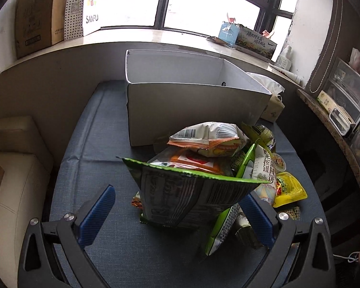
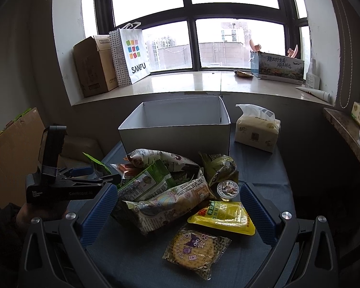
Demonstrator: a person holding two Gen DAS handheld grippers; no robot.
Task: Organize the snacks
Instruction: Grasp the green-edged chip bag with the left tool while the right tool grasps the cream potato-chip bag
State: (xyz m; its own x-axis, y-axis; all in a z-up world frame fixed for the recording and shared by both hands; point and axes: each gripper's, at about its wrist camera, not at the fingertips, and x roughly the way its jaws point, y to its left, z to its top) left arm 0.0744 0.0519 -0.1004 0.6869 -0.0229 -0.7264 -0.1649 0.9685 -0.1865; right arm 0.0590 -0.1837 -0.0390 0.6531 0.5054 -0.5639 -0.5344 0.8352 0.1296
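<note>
Snacks piled mid-frame on blue-grey tablecloth (image 2: 259, 168), in front of an open white box (image 2: 177, 129) at frame centre. Left gripper (image 1: 177, 213) spread wide, blue fingers (image 1: 96, 213) either side of a green-edged grey snack bag (image 1: 192, 196) standing lower centre; contact with the pads unclear, cannot tell if it grips. Behind it an orange-trimmed white bag (image 1: 208, 139) on top of the pile. Right gripper (image 2: 177, 206) also wide, holding nothing, fingers flanking the pile's near side. Lower centre of right view: yellow pouch (image 2: 223, 218), round biscuit pack (image 2: 194, 249), small jelly cup (image 2: 228, 189). Tissue pack (image 2: 258, 129) right of box. SANFU bag (image 2: 134, 52) on windowsill, upper left.
</note>
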